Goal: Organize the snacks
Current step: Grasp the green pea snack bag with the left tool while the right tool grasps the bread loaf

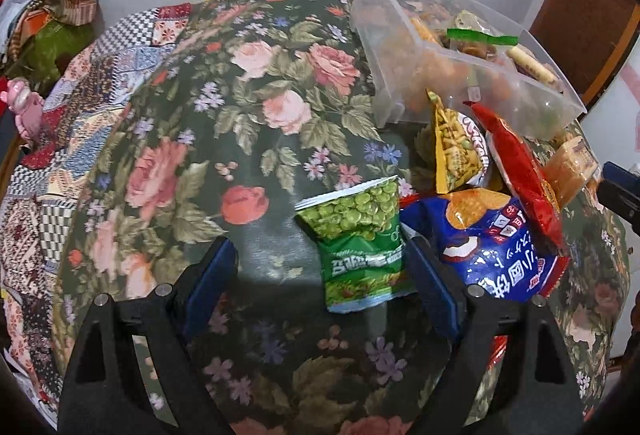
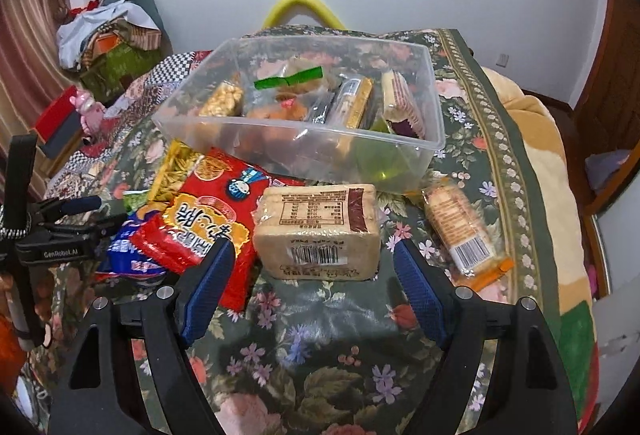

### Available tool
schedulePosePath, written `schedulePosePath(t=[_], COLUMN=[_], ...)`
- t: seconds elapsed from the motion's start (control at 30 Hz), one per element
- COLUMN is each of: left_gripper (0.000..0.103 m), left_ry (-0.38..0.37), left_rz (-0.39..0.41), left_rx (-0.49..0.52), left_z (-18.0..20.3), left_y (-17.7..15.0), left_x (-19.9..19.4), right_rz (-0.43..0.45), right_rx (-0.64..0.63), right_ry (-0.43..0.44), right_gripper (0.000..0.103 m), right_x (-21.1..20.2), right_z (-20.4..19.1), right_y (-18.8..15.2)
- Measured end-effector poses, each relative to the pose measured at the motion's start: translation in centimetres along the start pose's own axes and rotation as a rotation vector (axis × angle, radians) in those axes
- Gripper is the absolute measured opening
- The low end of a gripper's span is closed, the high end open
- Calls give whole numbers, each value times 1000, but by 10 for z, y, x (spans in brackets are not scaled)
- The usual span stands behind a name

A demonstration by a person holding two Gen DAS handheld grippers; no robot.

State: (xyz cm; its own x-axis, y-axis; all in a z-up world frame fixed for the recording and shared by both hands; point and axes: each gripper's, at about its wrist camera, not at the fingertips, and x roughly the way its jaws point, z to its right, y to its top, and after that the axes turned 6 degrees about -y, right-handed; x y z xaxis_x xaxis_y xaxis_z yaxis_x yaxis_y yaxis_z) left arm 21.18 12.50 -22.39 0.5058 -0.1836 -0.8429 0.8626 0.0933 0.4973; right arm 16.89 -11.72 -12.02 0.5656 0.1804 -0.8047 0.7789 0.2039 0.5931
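1. Both hand-held grippers hang over the floral tablecloth (image 2: 320, 355) with their blue-padded jaws spread wide and nothing between the pads. The left gripper (image 1: 320, 267) has a green pea packet lying between its fingers but off to the right-hand one; I cannot tell whether it touches that pad. The right gripper (image 2: 312, 267) sits just short of a wrapped block of wafers.
2. Farther back on the cloth stands the clear plastic bin (image 2: 436, 139), already holding several snacks: a bag tied with a green strip, a puffed-grain bar, a gold-wrapped stick pack and a striped wafer pack.
3. Just in front of the bin lies the beige wafer block (image 2: 318, 231), barcode facing the right gripper.
4. To its left, the red snack bag (image 2: 212, 219) overlaps the loose pile and touches the block's side.
5. The blue chip bag (image 1: 492, 243) lies beside the left gripper's right finger, under the red bag.
6. The green pea packet (image 1: 360, 235) lies flat on the cloth.
7. A smaller biscuit pack (image 2: 460, 231) lies apart, right of the wafer block.
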Motion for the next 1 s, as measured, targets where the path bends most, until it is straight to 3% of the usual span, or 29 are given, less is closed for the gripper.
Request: schedulePosePath(t=[0.27, 0.33, 0.5, 0.57, 1.0], left_gripper=[85, 78, 50, 46, 44], left_ry=[-19, -21, -26, -21, -22], left_rz=[31, 39, 45, 47, 93], left_rx=[-14, -4, 24, 24, 6], left_z=[-3, -3, -1, -3, -4], left_y=[3, 3, 1, 0, 1], left_x=[15, 15, 14, 13, -15], right_rz=[-33, -41, -51, -44, 6], right_rx=[9, 11, 40, 46, 40], right_ry=[-9, -18, -4, 2, 1], right_gripper=[81, 81, 81, 81, 75], right_x=[22, 28, 36, 35, 21], right_z=[-3, -3, 1, 3, 5], right_y=[5, 5, 5, 4, 3])
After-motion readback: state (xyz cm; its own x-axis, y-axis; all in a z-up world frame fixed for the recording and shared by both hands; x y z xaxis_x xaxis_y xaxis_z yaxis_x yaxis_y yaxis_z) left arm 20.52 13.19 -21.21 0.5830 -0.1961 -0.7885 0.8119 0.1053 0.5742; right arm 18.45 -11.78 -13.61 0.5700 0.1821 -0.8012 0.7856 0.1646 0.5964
